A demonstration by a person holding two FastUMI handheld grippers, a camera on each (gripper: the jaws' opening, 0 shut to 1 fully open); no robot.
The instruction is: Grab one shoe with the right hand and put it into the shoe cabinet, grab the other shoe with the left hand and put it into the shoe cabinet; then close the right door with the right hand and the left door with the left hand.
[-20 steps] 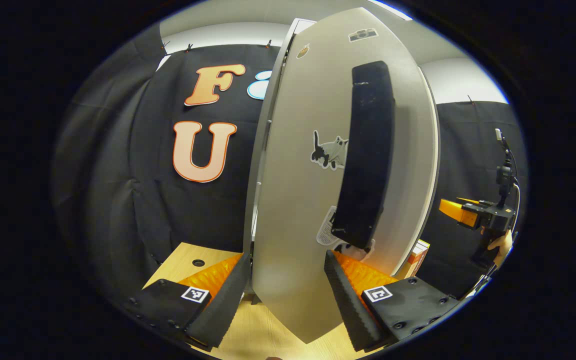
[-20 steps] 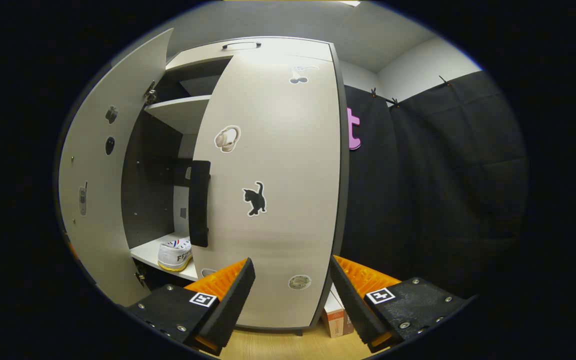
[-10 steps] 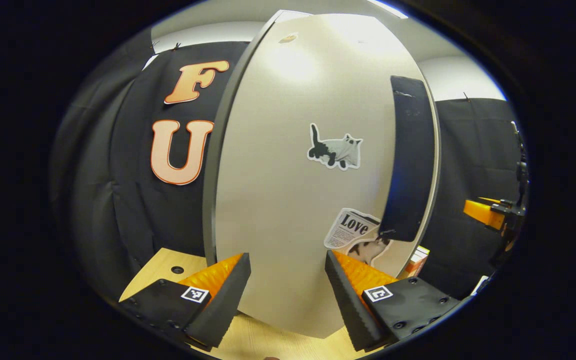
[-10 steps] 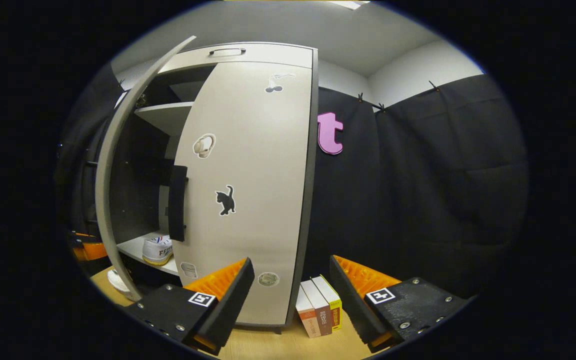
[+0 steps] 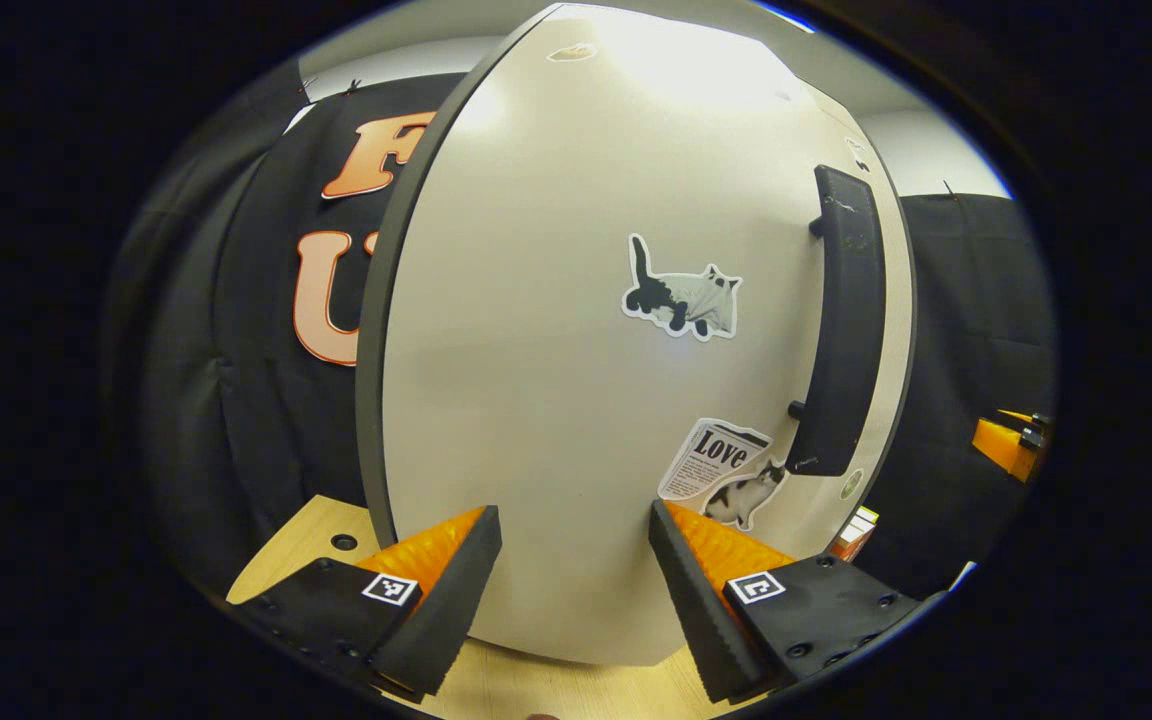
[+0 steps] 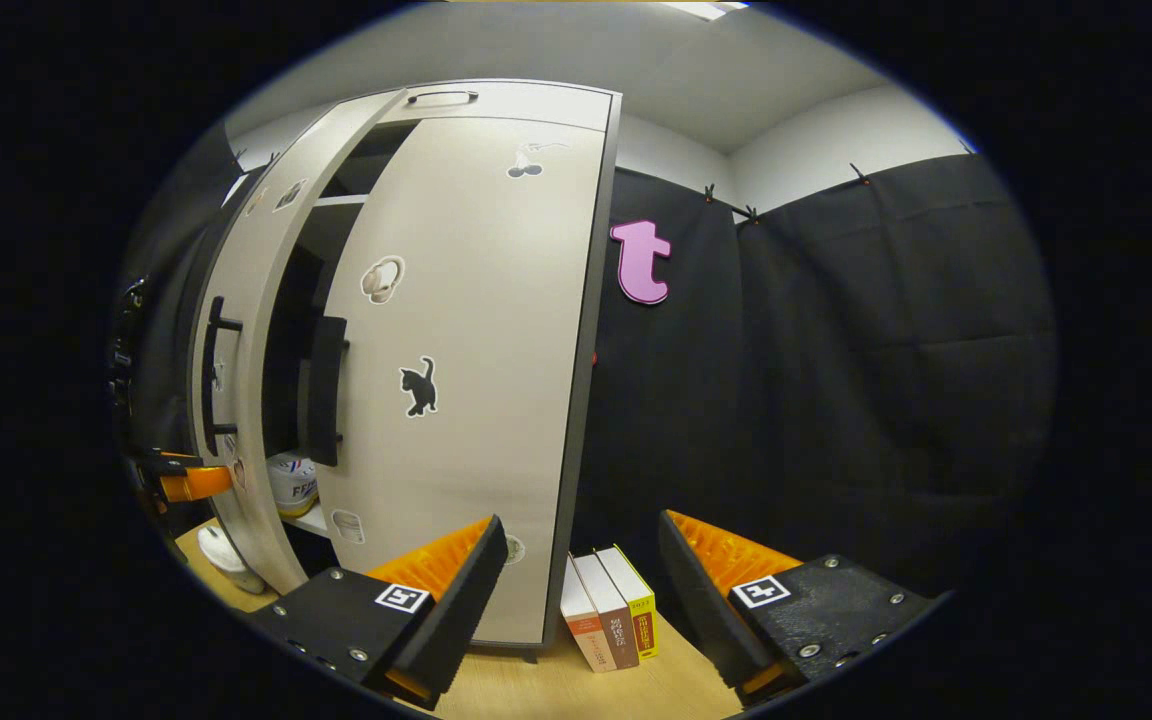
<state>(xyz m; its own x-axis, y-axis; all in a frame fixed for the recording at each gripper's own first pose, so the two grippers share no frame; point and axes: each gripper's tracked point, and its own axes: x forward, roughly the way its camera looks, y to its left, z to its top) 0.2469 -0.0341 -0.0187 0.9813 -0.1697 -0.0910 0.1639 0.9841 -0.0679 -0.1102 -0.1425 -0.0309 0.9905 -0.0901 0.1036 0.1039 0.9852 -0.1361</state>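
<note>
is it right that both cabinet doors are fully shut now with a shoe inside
Not quite: the left door is ajar, not fully shut. The right gripper view shows a gap between it and the right door, with the shoe on the shelf visible through it.

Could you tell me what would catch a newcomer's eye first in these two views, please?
In the left gripper view, the pale grey left cabinet door looms right before the open left gripper, with a black-and-white cat sticker at its centre and a long black handle at its right. In the right gripper view, that door stands ajar beside the closed right door, a white shoe showing in the gap.
</note>
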